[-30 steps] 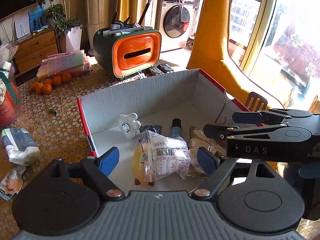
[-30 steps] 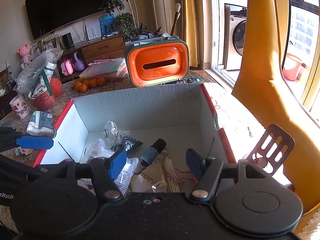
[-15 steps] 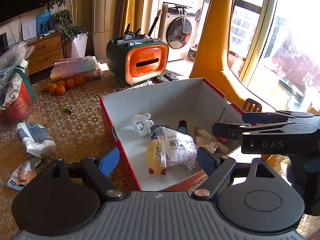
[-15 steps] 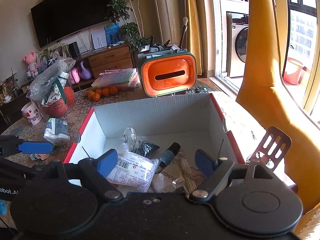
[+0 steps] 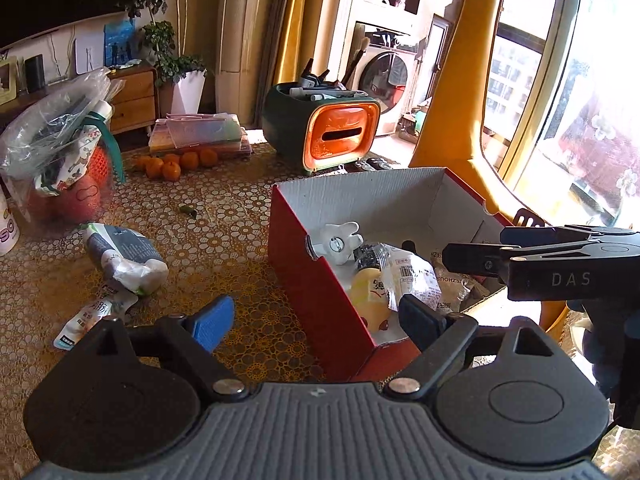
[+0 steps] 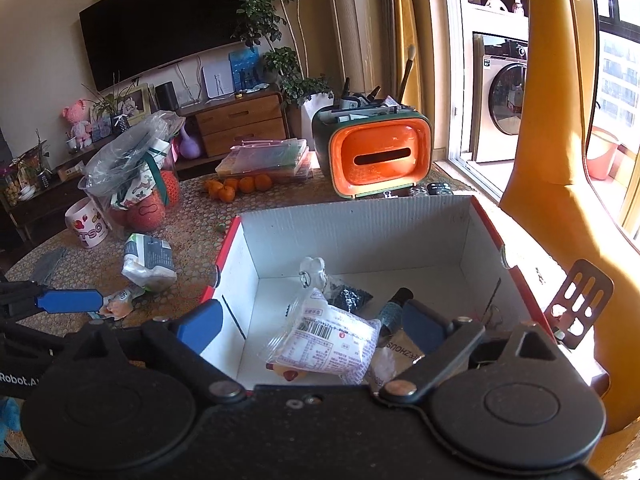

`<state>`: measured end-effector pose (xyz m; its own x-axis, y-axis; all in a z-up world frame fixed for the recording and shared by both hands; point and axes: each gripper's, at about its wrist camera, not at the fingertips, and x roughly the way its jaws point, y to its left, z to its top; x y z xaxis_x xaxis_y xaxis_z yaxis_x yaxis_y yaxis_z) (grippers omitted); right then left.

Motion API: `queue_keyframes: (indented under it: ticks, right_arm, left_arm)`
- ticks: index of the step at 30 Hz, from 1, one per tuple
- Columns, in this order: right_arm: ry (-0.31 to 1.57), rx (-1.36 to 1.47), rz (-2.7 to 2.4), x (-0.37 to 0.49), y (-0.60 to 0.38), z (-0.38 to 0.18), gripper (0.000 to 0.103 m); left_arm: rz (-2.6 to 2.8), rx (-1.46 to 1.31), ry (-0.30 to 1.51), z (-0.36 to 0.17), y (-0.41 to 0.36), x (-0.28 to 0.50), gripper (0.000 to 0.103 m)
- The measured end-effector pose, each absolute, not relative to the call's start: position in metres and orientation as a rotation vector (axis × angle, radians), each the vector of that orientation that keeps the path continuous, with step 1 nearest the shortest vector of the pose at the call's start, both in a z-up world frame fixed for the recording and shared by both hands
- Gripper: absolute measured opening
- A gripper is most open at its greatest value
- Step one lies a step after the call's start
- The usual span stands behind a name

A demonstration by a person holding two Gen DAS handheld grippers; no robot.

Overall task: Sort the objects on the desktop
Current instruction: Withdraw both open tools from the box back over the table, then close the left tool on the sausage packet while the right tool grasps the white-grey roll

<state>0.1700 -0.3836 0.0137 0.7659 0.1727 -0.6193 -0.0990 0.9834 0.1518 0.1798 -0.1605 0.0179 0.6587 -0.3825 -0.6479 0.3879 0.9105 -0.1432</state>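
A red cardboard box point(image 5: 316, 292) with white inside walls point(image 6: 360, 236) stands on the patterned table. Inside lie a clear snack packet point(image 6: 324, 340), a white glove-shaped figure point(image 5: 338, 238), a small dark bottle point(image 6: 394, 308) and other wrappers. On the table to the left lie a grey-white pouch point(image 5: 124, 256) and a small sachet point(image 5: 90, 314). My left gripper point(image 5: 316, 320) is open and empty, above the box's left front corner. My right gripper point(image 6: 312, 326) is open and empty, above the box's near edge.
An orange and green tissue holder point(image 5: 332, 136) with pens stands behind the box. Oranges point(image 5: 176, 162), a stack of plastic cases point(image 5: 200, 136) and a full plastic bag point(image 5: 60, 148) sit at the back left. A mug point(image 6: 88, 224) stands far left. A slotted spatula point(image 6: 580, 300) lies right.
Both grippers have pulled back and up from the box. The left gripper has swung left, so the table and pouches left of the box now show.
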Motion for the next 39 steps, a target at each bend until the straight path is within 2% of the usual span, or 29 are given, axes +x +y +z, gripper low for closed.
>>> queue_keyframes:
  ticks: [7, 9, 10, 39]
  right_arm:
    - [0.683, 0.109, 0.182, 0.174, -0.347, 0.013, 0.098]
    - [0.685, 0.106, 0.192, 0.177, -0.336, 0.013, 0.098]
    - [0.685, 0.103, 0.197, 0.178, -0.331, 0.013, 0.098]
    - [0.745, -0.031, 0.363, 0.25, -0.189, -0.009, 0.099]
  left_arm:
    - [-0.406, 0.005, 0.701, 0.014, -0.12, 0.175, 0.09]
    - [-0.397, 0.004, 0.698, 0.013, -0.109, 0.174, 0.096]
    - [-0.391, -0.002, 0.694, 0.011, -0.102, 0.174, 0.103]
    - [-0.296, -0.069, 0.729, -0.046, 0.018, 0.211, 0.103]
